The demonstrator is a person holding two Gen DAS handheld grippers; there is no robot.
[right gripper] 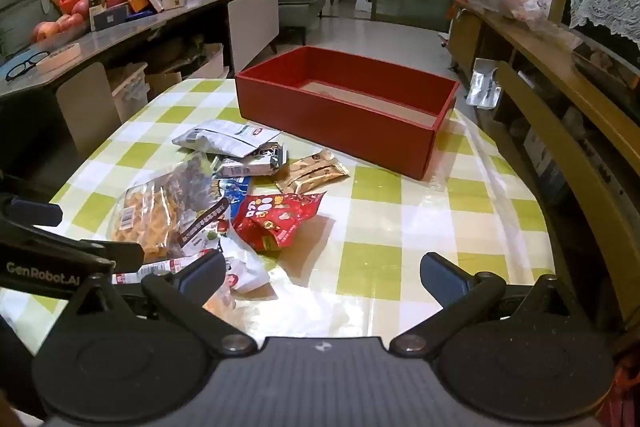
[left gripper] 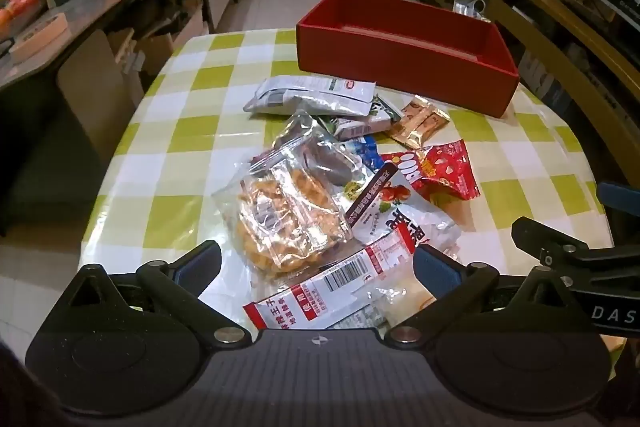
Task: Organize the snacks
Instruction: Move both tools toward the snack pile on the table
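Note:
A pile of snack packets lies on the checked table: a clear bag of orange crisps (left gripper: 288, 215) (right gripper: 148, 215), a grey-white bag (left gripper: 308, 95) (right gripper: 228, 139), a red packet (left gripper: 440, 167) (right gripper: 276, 219), a brown-gold packet (left gripper: 420, 123) (right gripper: 312, 171) and a white packet with a barcode (left gripper: 340, 279). An empty red box (left gripper: 404, 51) (right gripper: 344, 115) stands behind them. My left gripper (left gripper: 316, 263) is open, low over the near end of the pile. My right gripper (right gripper: 320, 275) is open and empty, to the right of the pile.
The table (right gripper: 400, 227) has a rounded edge with floor beyond. A cluttered counter (right gripper: 120, 11) runs along the left. A wooden chair (right gripper: 560, 131) and shelves stand close on the right. The other gripper shows at each view's side (left gripper: 576, 255) (right gripper: 60, 251).

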